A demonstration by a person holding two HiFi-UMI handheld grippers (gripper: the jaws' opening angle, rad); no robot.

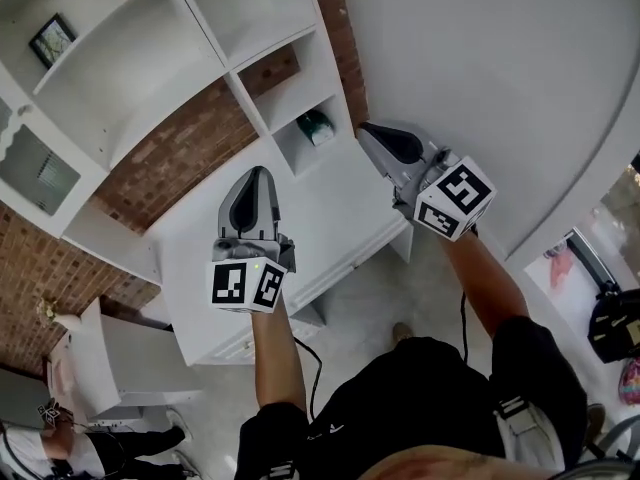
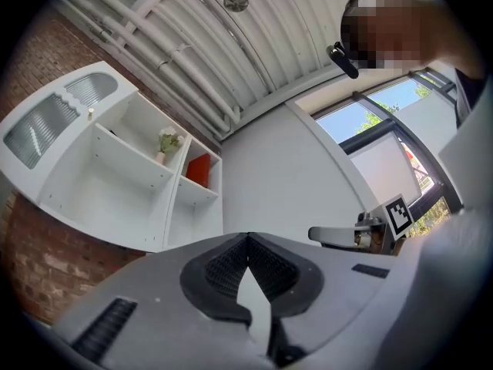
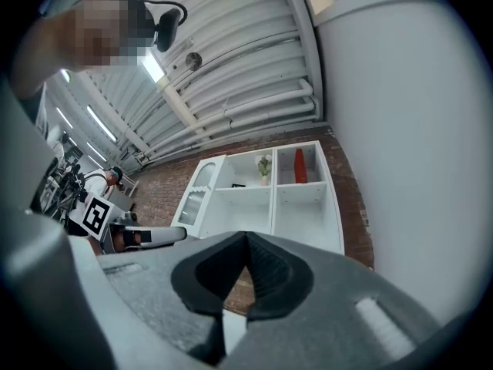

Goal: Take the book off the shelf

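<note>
The red book [image 3: 300, 166] stands upright in the top right compartment of the white wall shelf [image 3: 274, 199]; the left gripper view shows the book [image 2: 199, 169] too. It is hidden in the head view. My left gripper [image 1: 257, 174] is held over the white cabinet top, shut and empty. My right gripper [image 1: 369, 131] is further right, near the white wall, also shut with nothing in it. Both are well short of the shelf [image 1: 150, 58]. In their own views the left gripper [image 2: 246, 239] and right gripper [image 3: 246, 237] have their jaws together.
A potted plant [image 3: 264, 165] and a small dark frame [image 3: 239, 185] sit in the shelf beside the book. A teal object [image 1: 318, 126] lies in a low cubby. The white cabinet [image 1: 330, 228] is below my hands. A person [image 1: 60, 438] stands at the lower left.
</note>
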